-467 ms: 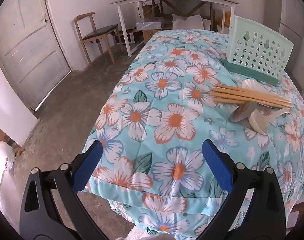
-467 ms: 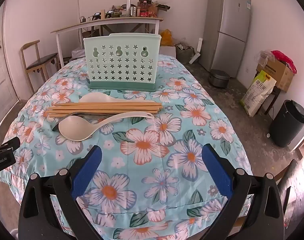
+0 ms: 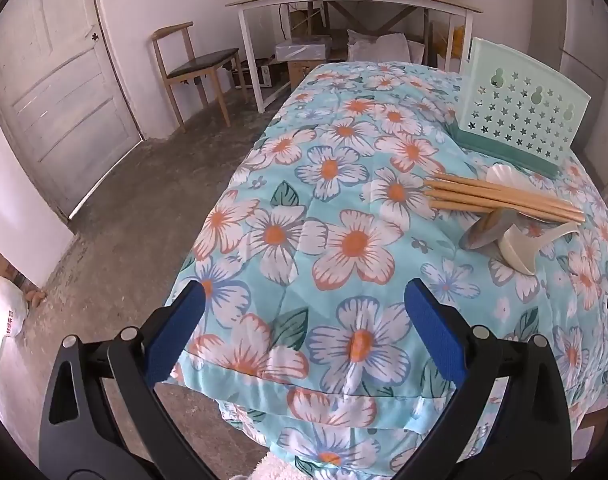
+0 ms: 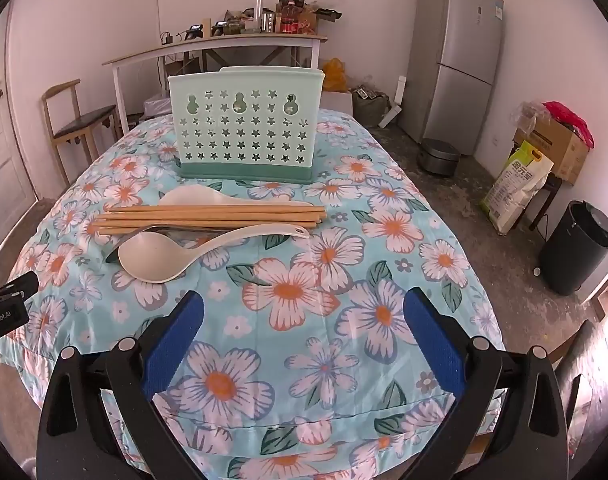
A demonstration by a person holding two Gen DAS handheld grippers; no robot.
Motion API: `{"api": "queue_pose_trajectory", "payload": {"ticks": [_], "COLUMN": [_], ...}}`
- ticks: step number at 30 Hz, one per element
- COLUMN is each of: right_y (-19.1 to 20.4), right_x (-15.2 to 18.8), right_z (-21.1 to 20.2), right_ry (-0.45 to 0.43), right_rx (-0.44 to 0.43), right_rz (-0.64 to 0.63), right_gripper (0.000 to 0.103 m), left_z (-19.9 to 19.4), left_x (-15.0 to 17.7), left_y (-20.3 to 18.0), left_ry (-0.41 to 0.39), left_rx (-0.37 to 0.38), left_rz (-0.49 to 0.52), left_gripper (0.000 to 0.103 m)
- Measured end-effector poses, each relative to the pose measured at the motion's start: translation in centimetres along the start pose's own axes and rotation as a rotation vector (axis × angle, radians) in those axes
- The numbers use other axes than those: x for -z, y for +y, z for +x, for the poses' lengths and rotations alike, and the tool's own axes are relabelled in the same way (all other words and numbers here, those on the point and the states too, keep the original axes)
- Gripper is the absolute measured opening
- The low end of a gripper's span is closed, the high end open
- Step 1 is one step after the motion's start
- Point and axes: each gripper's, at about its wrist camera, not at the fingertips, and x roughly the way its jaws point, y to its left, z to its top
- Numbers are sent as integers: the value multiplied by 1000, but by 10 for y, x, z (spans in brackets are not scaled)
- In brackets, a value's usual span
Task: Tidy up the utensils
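A pale green utensil holder (image 4: 246, 132) with star holes stands upright at the far side of the flowered table (image 4: 344, 280). In front of it lie several wooden chopsticks (image 4: 212, 216), a white spoon (image 4: 192, 198) behind them, a cream ladle (image 4: 164, 256) in front, and a metal spoon (image 4: 144, 234) partly hidden under them. My right gripper (image 4: 304, 332) is open and empty, near the front edge. My left gripper (image 3: 304, 320) is open and empty over the table's left corner; the holder (image 3: 520, 120), chopsticks (image 3: 500, 198) and ladle (image 3: 524, 252) lie to its far right.
A white side table (image 4: 208, 52) with clutter stands behind. A wooden chair (image 3: 196, 68) and a door (image 3: 52, 92) are to the left. A fridge (image 4: 460, 60), a sack (image 4: 516, 184), boxes and a black bin (image 4: 576, 256) are on the right floor.
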Motion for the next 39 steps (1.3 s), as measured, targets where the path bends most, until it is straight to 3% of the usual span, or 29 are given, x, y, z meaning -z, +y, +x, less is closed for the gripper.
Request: {"api": "queue_pose_trajectory", "payload": {"ticks": [39], "right_y": [0], "right_x": [8], "right_z": [9], "right_ry": [31], "right_rx": [-18], "right_rz": [25], "right_gripper": [97], "left_z": [1], "left_x": [2], "left_y": [-1], "left_ry": [3], "left_rx": [-4], "left_rz": [4], "left_gripper": [96]}}
